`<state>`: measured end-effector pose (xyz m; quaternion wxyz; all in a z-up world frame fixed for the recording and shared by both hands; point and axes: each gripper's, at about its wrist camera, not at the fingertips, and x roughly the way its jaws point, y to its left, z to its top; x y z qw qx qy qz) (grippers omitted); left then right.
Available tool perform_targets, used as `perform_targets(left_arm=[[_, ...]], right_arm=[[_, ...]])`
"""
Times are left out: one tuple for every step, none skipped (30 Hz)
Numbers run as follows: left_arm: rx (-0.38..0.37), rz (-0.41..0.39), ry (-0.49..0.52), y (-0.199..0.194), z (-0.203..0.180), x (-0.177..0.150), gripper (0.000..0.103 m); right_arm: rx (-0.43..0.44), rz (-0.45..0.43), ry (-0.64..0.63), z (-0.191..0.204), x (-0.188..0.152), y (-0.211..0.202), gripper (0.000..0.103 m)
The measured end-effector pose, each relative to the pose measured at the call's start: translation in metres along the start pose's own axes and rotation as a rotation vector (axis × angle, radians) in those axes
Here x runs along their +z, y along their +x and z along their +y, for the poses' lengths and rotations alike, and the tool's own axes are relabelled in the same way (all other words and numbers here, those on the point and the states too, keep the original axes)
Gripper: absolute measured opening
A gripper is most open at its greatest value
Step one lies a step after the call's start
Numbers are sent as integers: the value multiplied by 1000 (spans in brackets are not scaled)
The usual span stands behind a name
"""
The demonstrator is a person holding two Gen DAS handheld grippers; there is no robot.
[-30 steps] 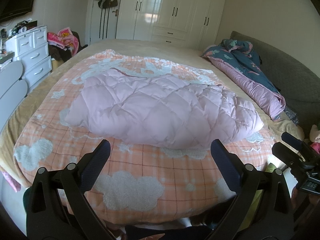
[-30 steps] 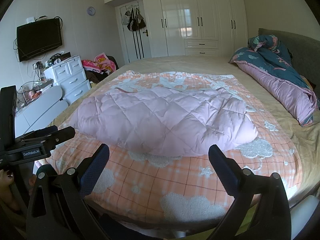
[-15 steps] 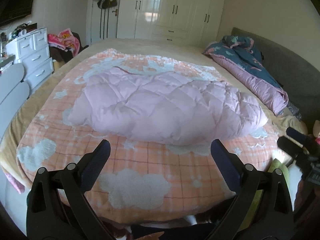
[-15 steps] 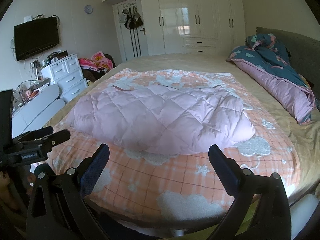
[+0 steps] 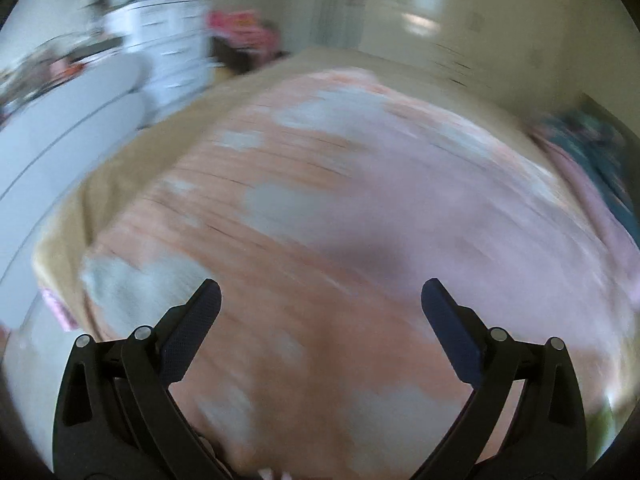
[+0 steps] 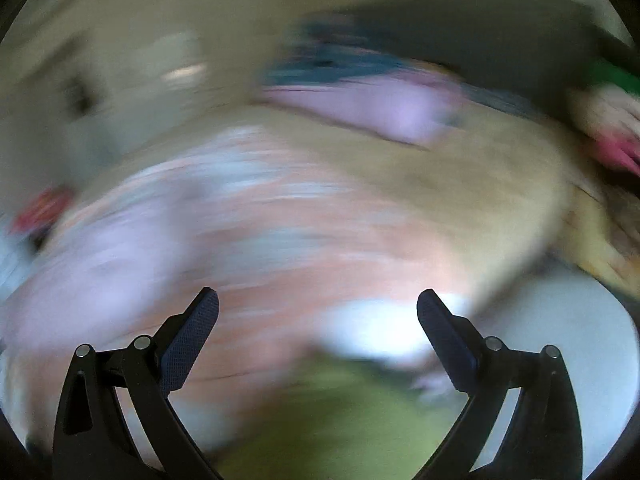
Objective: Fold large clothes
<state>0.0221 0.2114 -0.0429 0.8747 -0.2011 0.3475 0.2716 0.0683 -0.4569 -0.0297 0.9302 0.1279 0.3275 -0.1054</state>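
Note:
Both views are smeared by motion blur. The pale pink quilted garment [image 5: 460, 216] lies on the orange checked blanket [image 5: 288, 280], to the right in the left wrist view; in the right wrist view the pink garment [image 6: 104, 264] is at the left. My left gripper [image 5: 320, 300] is open above the blanket's near left part with nothing between its fingers. My right gripper [image 6: 318, 304] is open over the blanket's near right corner [image 6: 320, 240], also holding nothing.
White drawers [image 5: 168, 40] and a pale rounded piece of furniture [image 5: 68, 120] stand left of the bed. A blue and lilac duvet [image 6: 372, 92] lies on the tan sheet [image 6: 480, 184] by the dark headboard. Something green [image 6: 340, 412] lies below the right gripper.
Both grippers swung fast: the left view turned left toward the drawers, the right view turned right toward the duvet and bed corner. Both stayed open. The garment has not visibly moved.

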Motion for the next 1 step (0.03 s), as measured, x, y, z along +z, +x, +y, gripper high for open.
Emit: perform_targets(left_arm=[[55, 12, -50, 20, 23, 15, 94]], right_arm=[[-111, 1, 72, -42, 1, 12, 99]])
